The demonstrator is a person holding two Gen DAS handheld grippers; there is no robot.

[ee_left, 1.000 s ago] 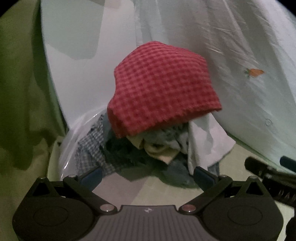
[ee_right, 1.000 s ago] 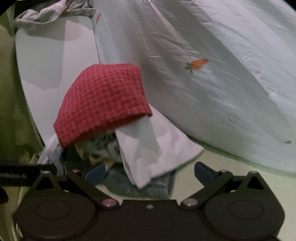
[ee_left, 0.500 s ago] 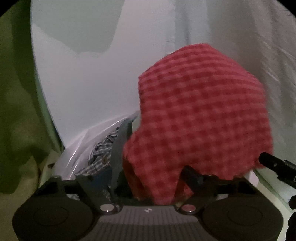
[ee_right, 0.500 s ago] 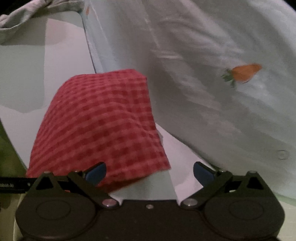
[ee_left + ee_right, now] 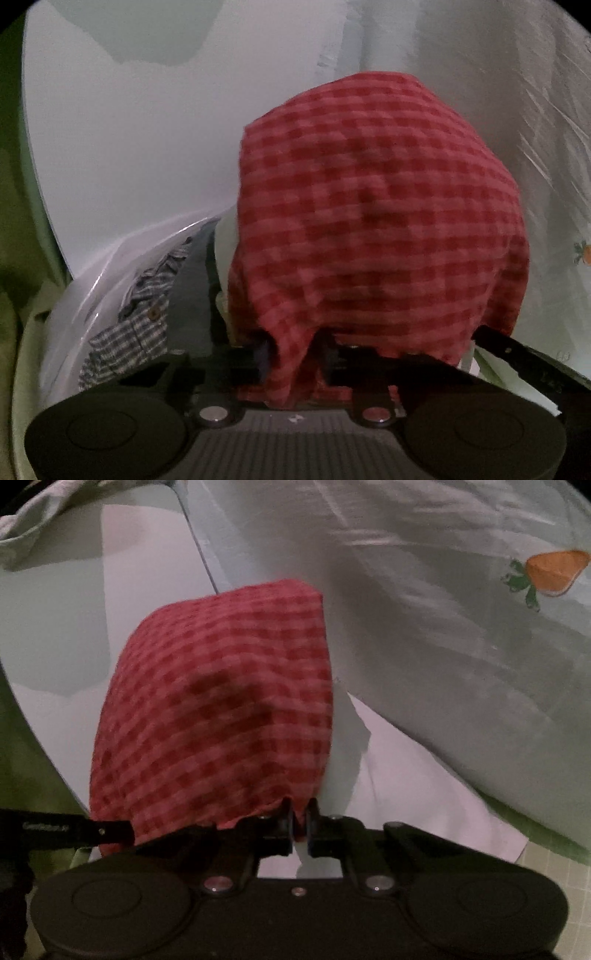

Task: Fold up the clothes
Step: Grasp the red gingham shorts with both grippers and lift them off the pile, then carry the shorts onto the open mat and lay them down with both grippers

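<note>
Far to my left a green cloth (image 5: pixel 14 229) hangs down the edge of the view. Beside it, low down, a clear plastic bag (image 5: pixel 74 306) holds a blue-and-white checked shirt (image 5: pixel 136 325) with a brown button showing; behind them rises a plain white wall (image 5: pixel 129 147).

The red checked cloth (image 5: pixel 376 229) sits heaped on top of the pile of clothes, bulging up toward me. My left fingers (image 5: pixel 295 354) are closing on its near hem, a fold of the red fabric bunched between them and spilling down over the base of my tool. Just past that, at the right of my left view, the black tip of my other tool pokes in under the cloth's edge.

My right fingers (image 5: pixel 298 821) are closing too, drawn nearly together and pinching the cloth's lower right corner (image 5: pixel 280 805), a thin sliver of red between the pads. Under that corner lies a white garment (image 5: pixel 406 797), spread flat. To the right, a pale sheet (image 5: pixel 443 646) with an orange carrot print (image 5: pixel 554 572) slopes up and away.
</note>
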